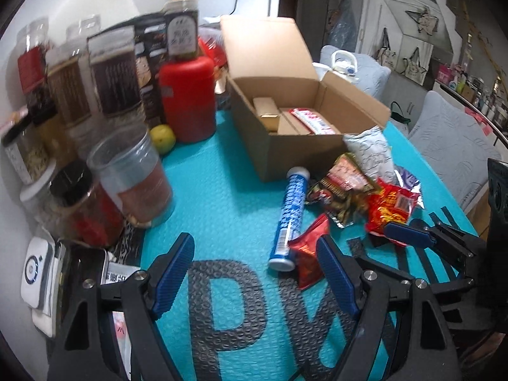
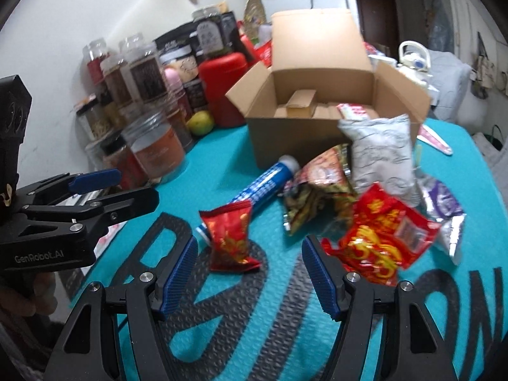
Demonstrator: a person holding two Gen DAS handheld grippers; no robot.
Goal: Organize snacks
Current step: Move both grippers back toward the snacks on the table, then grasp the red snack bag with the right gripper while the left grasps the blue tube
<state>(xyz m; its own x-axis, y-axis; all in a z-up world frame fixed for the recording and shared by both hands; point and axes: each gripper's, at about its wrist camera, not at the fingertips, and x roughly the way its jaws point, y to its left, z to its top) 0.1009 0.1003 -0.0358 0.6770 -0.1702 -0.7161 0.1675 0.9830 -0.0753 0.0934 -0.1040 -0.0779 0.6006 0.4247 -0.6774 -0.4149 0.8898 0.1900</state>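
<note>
An open cardboard box (image 1: 295, 149) (image 2: 285, 139) stands on the teal mat (image 1: 222, 190) and holds small cartons and a red-white packet (image 1: 312, 120). In front of it lie a blue tube (image 1: 290, 212) (image 2: 263, 184), a small red packet (image 1: 309, 247) (image 2: 230, 238), a larger red packet (image 1: 392, 206) (image 2: 384, 241), a green-red packet (image 1: 344, 193) (image 2: 317, 190), a white bag (image 1: 370, 152) (image 2: 384, 158) and a silver-purple packet (image 2: 444, 209). My left gripper (image 1: 255, 273) is open and empty, just short of the small red packet. My right gripper (image 2: 249, 273) is open and empty, just short of both red packets.
Jars, bottles and a red canister (image 1: 187, 95) (image 2: 227, 85) crowd the left side by the wall, with a clear jar (image 1: 133, 177) (image 2: 157, 149) nearest and a green fruit (image 1: 162, 138) (image 2: 200, 122). A white device (image 1: 35, 273) lies at the left edge. Grey chairs (image 1: 451, 139) stand to the right.
</note>
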